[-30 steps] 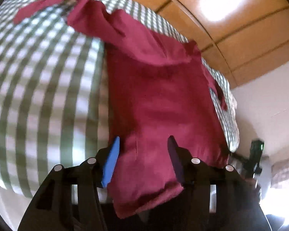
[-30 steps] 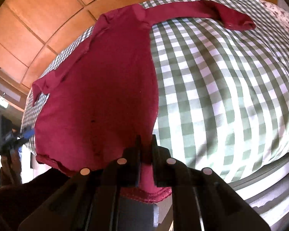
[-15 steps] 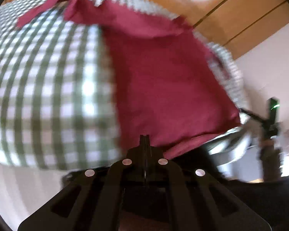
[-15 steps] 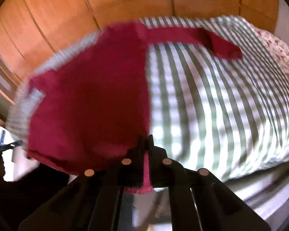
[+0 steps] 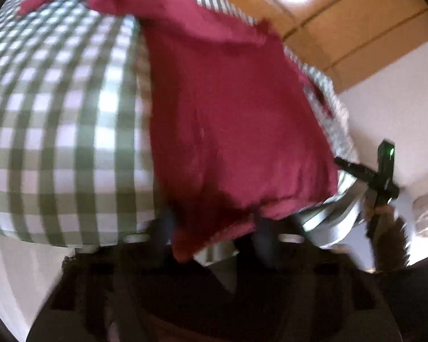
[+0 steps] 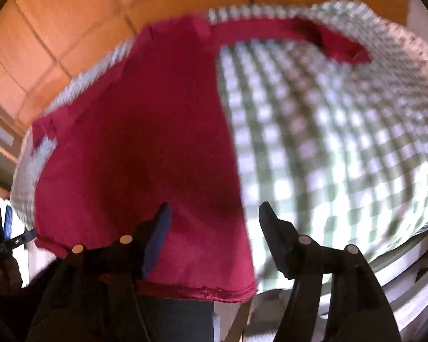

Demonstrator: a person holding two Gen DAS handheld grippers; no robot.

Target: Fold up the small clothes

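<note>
On the green checked bedcover [image 5: 60, 131] lies a dark red long-sleeved top [image 6: 145, 148], spread flat with its hem hanging over the near edge of the bed and one sleeve [image 6: 285, 30] stretched out across the checks. Both grippers have just been opening. The right gripper [image 6: 214, 225] stands with its fingers wide, the hem corner lying loose between them. The left gripper [image 5: 211, 228] is blurred, its fingers narrowly parted around the other hem corner, not pressing it.

A bed [image 5: 57, 119] wears a green-and-white checked cover. Behind it stand orange wooden panels [image 6: 71, 22]. A white wall [image 5: 399, 91] adjoins them.
</note>
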